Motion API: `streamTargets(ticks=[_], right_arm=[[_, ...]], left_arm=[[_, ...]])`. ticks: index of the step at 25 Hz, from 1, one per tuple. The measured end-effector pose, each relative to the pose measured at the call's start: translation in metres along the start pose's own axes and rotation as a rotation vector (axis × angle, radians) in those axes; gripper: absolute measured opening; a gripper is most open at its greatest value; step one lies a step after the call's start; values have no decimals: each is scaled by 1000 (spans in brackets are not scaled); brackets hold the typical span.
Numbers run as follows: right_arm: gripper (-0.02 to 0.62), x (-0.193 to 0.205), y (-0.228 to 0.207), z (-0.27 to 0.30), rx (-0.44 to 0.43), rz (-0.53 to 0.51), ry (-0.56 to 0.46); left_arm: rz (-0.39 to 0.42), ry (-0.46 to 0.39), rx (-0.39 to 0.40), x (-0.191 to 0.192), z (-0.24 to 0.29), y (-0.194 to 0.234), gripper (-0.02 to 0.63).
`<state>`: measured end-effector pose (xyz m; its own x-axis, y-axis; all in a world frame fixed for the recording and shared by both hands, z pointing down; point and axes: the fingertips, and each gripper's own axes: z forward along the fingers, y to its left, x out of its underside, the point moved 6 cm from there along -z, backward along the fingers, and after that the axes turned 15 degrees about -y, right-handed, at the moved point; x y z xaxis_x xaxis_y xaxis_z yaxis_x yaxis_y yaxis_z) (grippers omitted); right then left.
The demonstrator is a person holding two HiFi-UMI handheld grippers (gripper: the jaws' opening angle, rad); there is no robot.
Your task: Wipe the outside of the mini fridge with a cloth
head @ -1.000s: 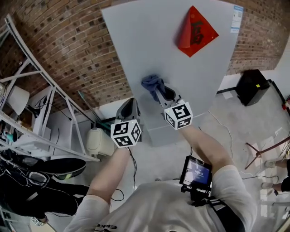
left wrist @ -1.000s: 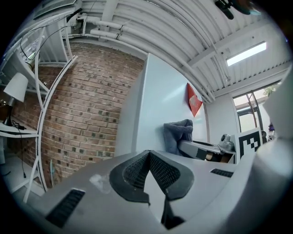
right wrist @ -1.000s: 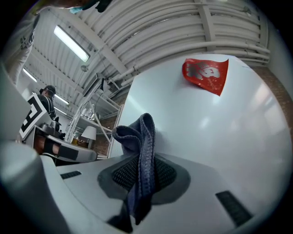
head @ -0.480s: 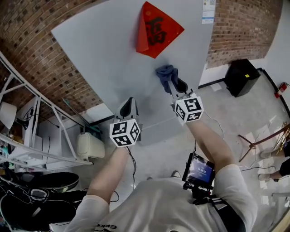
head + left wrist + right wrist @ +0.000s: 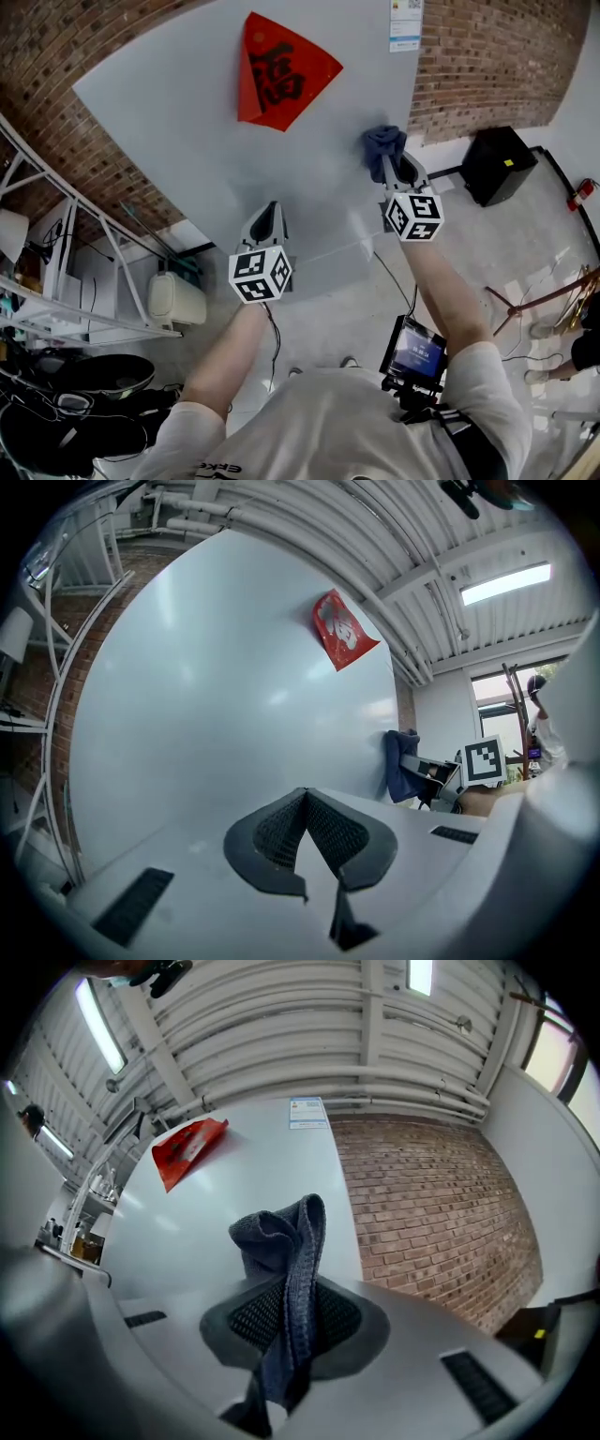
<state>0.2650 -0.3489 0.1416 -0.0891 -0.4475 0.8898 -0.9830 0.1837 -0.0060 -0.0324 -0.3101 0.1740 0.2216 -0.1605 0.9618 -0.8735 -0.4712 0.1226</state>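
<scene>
The mini fridge [image 5: 187, 141] shows as a pale grey flat face with a red diamond sticker [image 5: 281, 70] high on it. My right gripper [image 5: 392, 161] is shut on a dark blue cloth [image 5: 384, 142] and presses it against the fridge face near its right edge, below a small white label [image 5: 405, 23]. In the right gripper view the cloth [image 5: 286, 1241] stands bunched between the jaws. My left gripper [image 5: 266, 217] is shut with nothing in it, pointing at the lower part of the fridge face; its jaws meet at a point in the left gripper view [image 5: 306, 794].
A brick wall [image 5: 487, 66] flanks the fridge on both sides. A black box [image 5: 497, 164] sits on the floor at right. White metal shelving [image 5: 56, 281] and a white appliance [image 5: 173, 298] stand at left. A cable [image 5: 389, 281] runs across the floor.
My right gripper has slid the cloth to the right across the fridge face, from its middle to near its right edge. The left gripper has stayed put.
</scene>
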Motion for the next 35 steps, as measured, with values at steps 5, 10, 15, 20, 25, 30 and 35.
streamTargets(ticks=[5, 10, 15, 20, 25, 30, 35], right_arm=[[63, 1, -9, 0, -25, 11, -7], [63, 1, 1, -7, -33, 18, -4], [63, 10, 53, -20, -76, 36, 16], [63, 30, 136, -31, -175, 67, 58], [63, 53, 225, -34, -289, 96, 94], [63, 77, 302, -35, -386, 127, 114], [63, 100, 349, -26, -413, 155, 133]], left_arm=[[8, -5, -36, 3, -1, -7, 3], [11, -7, -62, 3, -16, 2, 3], [9, 2, -70, 1, -36, 25, 3], [13, 25, -82, -2, -67, 57, 3], [23, 52, -108, -4, -97, 98, 3], [33, 87, -148, 1, -129, 139, 3], [39, 114, -175, 3, -150, 170, 3]])
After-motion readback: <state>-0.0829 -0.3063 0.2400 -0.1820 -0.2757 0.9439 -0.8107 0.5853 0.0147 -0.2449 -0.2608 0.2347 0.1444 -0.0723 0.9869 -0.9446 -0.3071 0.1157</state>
